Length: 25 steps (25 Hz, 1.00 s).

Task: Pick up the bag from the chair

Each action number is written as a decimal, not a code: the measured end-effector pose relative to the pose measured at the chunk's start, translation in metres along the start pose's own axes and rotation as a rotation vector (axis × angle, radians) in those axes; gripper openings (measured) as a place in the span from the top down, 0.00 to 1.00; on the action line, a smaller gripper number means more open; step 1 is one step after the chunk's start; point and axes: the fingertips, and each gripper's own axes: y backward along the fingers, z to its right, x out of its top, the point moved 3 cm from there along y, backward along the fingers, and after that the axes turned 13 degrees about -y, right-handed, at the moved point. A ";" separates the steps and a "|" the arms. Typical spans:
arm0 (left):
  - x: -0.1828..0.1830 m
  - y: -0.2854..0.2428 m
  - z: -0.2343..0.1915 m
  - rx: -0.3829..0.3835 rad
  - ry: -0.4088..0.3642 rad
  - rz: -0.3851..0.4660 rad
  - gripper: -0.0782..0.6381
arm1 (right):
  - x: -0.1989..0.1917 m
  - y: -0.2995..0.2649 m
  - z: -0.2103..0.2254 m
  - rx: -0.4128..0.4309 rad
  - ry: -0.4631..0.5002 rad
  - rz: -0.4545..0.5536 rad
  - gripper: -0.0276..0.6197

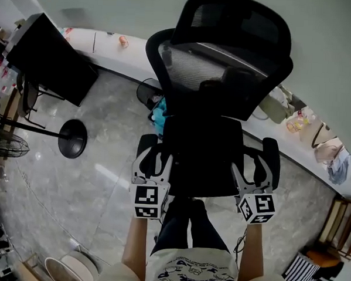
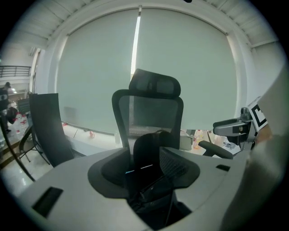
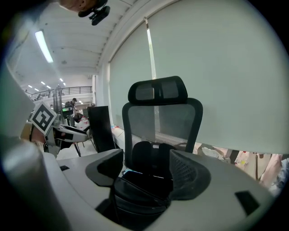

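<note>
Two grippers are out in front of the person, one on each side of the black chair (image 1: 227, 57). The left gripper (image 1: 156, 158) sits by the seat's front left corner, just inside the left armrest (image 1: 144, 146). The right gripper (image 1: 250, 168) is at the front right corner, beside the right armrest (image 1: 272, 154). Both point toward the backrest and tilt a little downward.

The bag (image 1: 201, 153) is black and lies on the seat between them. Its far end reaches up against the mesh backrest. It is as dark as the seat, so its edges are hard to make out.

The left gripper view shows that gripper's jaws standing apart, with the bag (image 2: 151, 151) in the gap beyond them and nothing clamped. The right gripper view shows the same for the right jaws: spread wide, the bag (image 3: 144, 158) ahead, nothing gripped.

A round black stand base (image 1: 73, 138) rests on the grey floor, well left of the chair.
</note>
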 end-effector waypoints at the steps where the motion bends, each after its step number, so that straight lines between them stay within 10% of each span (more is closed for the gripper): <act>1: -0.007 -0.006 0.003 -0.006 0.002 -0.014 0.57 | -0.007 -0.004 0.004 0.000 0.002 -0.014 0.44; 25: -0.176 -0.156 0.058 -0.074 0.071 -0.216 0.52 | -0.190 -0.128 0.101 -0.005 0.007 -0.329 0.41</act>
